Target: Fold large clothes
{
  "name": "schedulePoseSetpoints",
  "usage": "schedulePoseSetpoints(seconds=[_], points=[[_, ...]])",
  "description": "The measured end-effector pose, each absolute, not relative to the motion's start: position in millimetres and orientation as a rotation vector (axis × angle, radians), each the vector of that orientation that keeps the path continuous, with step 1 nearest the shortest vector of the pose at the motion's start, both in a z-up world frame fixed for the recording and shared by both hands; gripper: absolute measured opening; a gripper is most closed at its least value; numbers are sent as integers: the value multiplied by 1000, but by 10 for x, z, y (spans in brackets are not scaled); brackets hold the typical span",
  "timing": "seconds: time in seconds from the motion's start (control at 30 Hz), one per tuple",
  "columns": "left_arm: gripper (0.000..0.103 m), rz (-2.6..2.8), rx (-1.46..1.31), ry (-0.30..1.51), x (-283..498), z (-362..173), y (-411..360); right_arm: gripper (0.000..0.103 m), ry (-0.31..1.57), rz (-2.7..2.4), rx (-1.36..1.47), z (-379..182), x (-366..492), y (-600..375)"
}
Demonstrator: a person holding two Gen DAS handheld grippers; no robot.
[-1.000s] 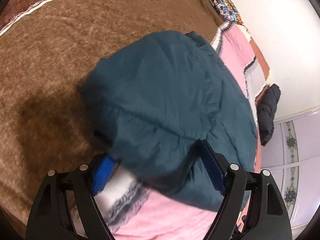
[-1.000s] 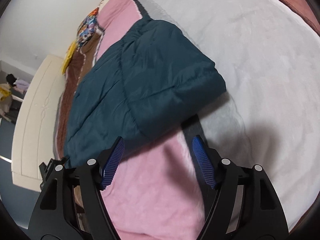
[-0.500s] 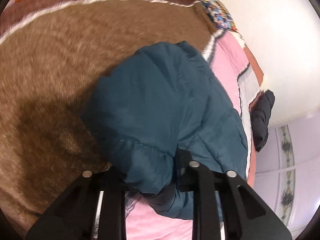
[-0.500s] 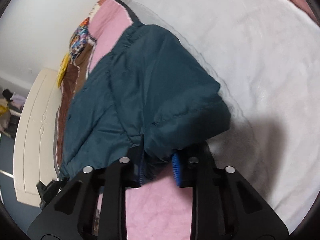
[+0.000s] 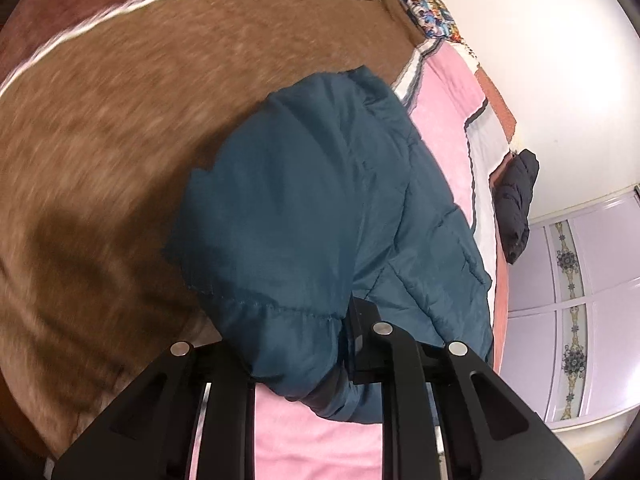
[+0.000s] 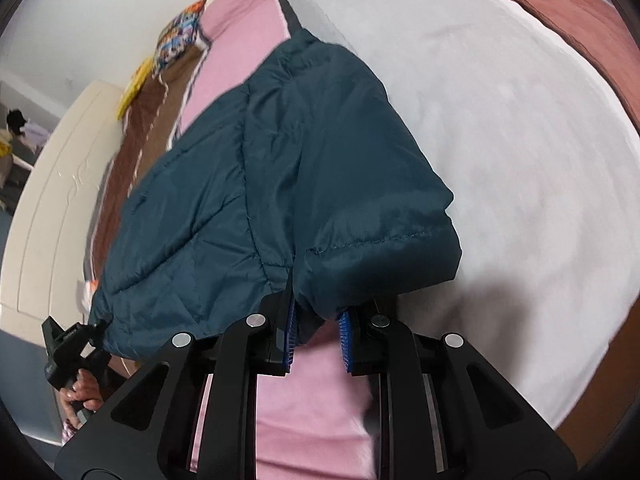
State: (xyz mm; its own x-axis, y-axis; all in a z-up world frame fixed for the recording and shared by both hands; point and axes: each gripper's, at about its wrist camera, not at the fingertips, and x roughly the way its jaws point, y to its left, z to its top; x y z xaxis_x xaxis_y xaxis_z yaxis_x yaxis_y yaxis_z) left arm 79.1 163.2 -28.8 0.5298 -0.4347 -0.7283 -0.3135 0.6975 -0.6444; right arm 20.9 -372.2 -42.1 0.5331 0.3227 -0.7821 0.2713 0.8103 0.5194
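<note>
Two grippers each clamp a near corner of the teal puffer jacket (image 5: 320, 208), which lies on the bed's patchwork blanket (image 5: 100, 140). The left gripper (image 5: 298, 360) has just closed, its jaws narrow on the padded hem; the right gripper (image 6: 318, 336) has likewise just closed, blue pads (image 6: 344, 338) pinching the stitched hem. Judging by the quilting, the jacket is light, soft, springy and slick, so it may slip or puff open. Gripping the seamed edge looks safest.

Soft, even indoor light fills both views. The brown blanket (image 5: 120, 152) smears with motion blur. Fisheye edges bend and darken at the corners.
</note>
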Motion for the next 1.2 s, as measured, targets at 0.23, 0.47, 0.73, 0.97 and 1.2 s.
schedulePoseSetpoints(seconds=[0.23, 0.47, 0.73, 0.97, 1.2], points=[[21, -62, -799, 1056, 592, -445, 1596, 21, 1081, 21, 599, -579, 136, -3688], [23, -41, -714, 1057, 681, -416, 1515, 28, 1090, -17, 576, -643, 147, -3662], [28, -15, -697, 1063, 674, -439, 1515, 36, 1101, -31, 556, -616, 93, -3638], [29, -5, -679, 1068, 668, -448, 1513, 40, 1114, -46, 529, -601, 78, -3590], [29, 3, -669, 1069, 657, -438, 1506, 43, 1127, -52, 523, -604, 74, -3567]])
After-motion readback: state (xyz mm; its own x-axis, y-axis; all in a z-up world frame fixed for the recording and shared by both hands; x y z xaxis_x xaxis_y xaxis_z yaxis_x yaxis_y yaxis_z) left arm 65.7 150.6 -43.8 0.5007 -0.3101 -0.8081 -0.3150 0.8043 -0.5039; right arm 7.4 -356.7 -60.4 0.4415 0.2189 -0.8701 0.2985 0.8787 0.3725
